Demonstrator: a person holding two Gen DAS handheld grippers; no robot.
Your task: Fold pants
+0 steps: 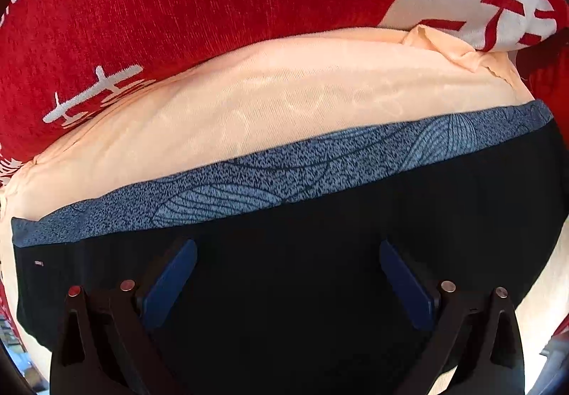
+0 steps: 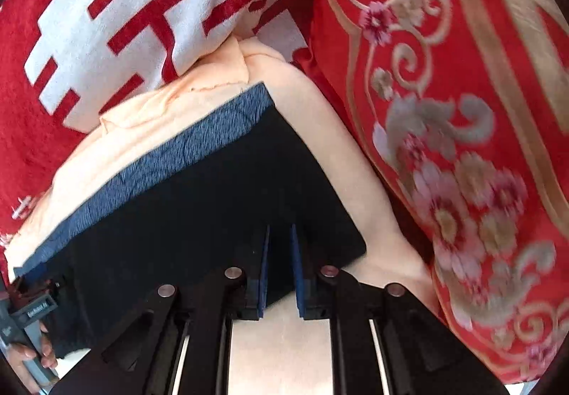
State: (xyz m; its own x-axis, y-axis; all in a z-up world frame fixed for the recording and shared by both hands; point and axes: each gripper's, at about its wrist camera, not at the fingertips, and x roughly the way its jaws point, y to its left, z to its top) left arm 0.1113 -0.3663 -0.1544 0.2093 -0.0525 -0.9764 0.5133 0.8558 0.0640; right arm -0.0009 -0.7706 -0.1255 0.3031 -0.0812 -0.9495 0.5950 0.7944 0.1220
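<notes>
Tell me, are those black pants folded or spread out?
Folded, it seems. The black pants form a compact rectangle with straight edges and a square corner on the peach cloth; the layers themselves aren't visible.

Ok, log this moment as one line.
task: fold pants | left tool: open over black pants | right tool: nearly shut at pants edge | pants on peach cloth

White double-happiness sign 囍 on red blanket; gripper label unreadable.

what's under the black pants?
The pants lie on a peach cloth, which shows past the blue patterned waistband and the right edge. Beyond that is a red blanket. Whatever lies directly beneath the pants is covered.
</notes>
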